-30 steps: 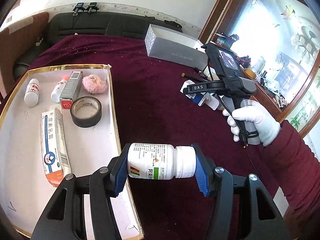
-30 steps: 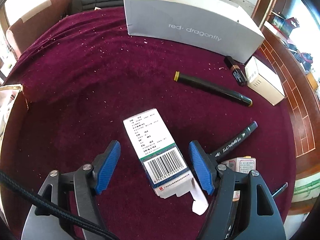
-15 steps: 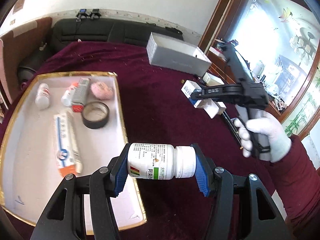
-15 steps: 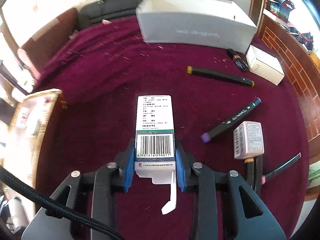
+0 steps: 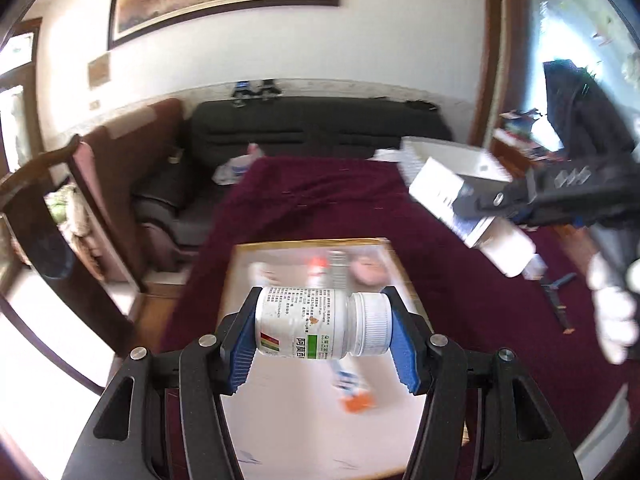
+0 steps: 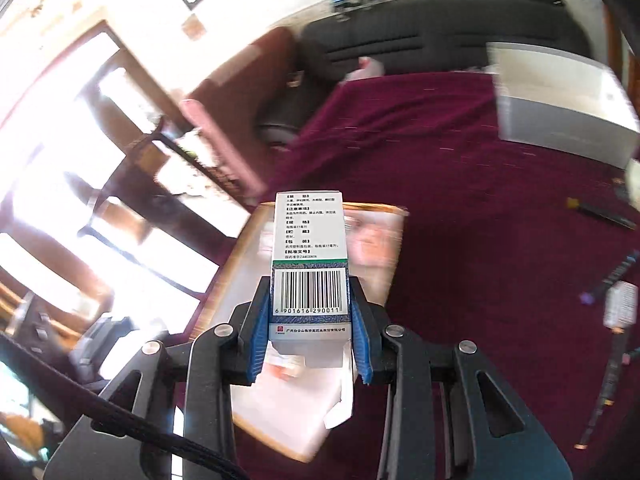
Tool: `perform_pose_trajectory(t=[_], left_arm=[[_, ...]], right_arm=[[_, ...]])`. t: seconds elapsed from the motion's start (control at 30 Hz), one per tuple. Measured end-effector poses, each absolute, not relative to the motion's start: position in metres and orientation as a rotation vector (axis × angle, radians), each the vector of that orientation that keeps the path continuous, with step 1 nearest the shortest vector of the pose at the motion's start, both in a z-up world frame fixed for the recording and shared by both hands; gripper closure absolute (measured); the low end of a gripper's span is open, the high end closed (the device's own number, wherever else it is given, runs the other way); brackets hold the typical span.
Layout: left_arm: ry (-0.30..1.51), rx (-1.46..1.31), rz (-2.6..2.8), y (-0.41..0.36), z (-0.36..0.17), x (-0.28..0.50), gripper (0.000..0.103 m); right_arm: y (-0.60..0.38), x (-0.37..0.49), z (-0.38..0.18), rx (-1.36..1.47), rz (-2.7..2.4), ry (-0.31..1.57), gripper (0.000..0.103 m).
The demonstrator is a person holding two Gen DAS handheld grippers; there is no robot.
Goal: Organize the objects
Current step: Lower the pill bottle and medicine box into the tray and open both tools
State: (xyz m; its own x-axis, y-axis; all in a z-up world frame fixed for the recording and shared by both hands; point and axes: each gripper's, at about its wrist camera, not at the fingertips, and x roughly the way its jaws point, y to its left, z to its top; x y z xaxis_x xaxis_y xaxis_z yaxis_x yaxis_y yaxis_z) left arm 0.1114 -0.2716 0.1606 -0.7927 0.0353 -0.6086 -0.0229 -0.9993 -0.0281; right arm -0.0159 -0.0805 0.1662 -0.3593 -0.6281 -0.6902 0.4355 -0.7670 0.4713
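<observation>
My left gripper (image 5: pixel 322 334) is shut on a white pill bottle (image 5: pixel 320 322), held sideways above the gold-rimmed white tray (image 5: pixel 280 420). My right gripper (image 6: pixel 310 322) is shut on a white medicine box (image 6: pixel 308 248) with a barcode, held in the air over the tray's near end (image 6: pixel 288 416). In the left wrist view the right gripper (image 5: pixel 520 210) and its box (image 5: pixel 444 196) hang high at the right, above the maroon cloth. Items in the tray are blurred.
A grey open box (image 6: pixel 560 108) stands at the back of the maroon table (image 6: pixel 460 200). Markers (image 6: pixel 600 216) and a small box (image 6: pixel 620 308) lie at the right. A black sofa (image 5: pixel 312 128) and a wooden chair (image 5: pixel 52 200) stand beyond the table.
Both grippers have risen and tilted up, so the room shows. My right gripper, which closed on the medicine box a second ago, has carried it left over the tray.
</observation>
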Motion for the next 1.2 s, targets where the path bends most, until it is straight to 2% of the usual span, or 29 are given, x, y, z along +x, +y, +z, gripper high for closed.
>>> perform_pose_trajectory(t=[0.17, 0.37, 0.53, 0.6, 0.93, 1.2], left_arm=[[0.009, -1.089, 3.011, -0.297, 0.134, 0.079, 0.051], [-0.012, -1.249, 2.974, -0.316, 0.085, 0.046, 0.051], [-0.029, -1.347, 2.916, -0.320, 0.056, 0.044, 0.051], [-0.044, -1.337, 2.915, -0.317, 0.059, 0.045, 0.051], [0.128, -1.494, 2.905, -0.302, 0.049, 0.028, 0.050], [0.076, -1.512, 2.905, -0.307, 0.048, 0.027, 0.047]], right_arm=[[-0.140, -0.038, 0.148, 1.253, -2.061, -0.357, 0.070], [-0.176, -0.047, 0.075, 1.412, -1.980, -0.399, 0.070], [-0.188, -0.057, 0.040, 1.479, -1.966, -0.422, 0.070], [-0.192, -0.063, 0.035, 1.489, -1.959, -0.425, 0.070], [-0.197, -0.073, 0.025, 1.539, -2.068, -0.378, 0.070], [-0.201, -0.087, 0.014, 1.566, -2.107, -0.359, 0.070]])
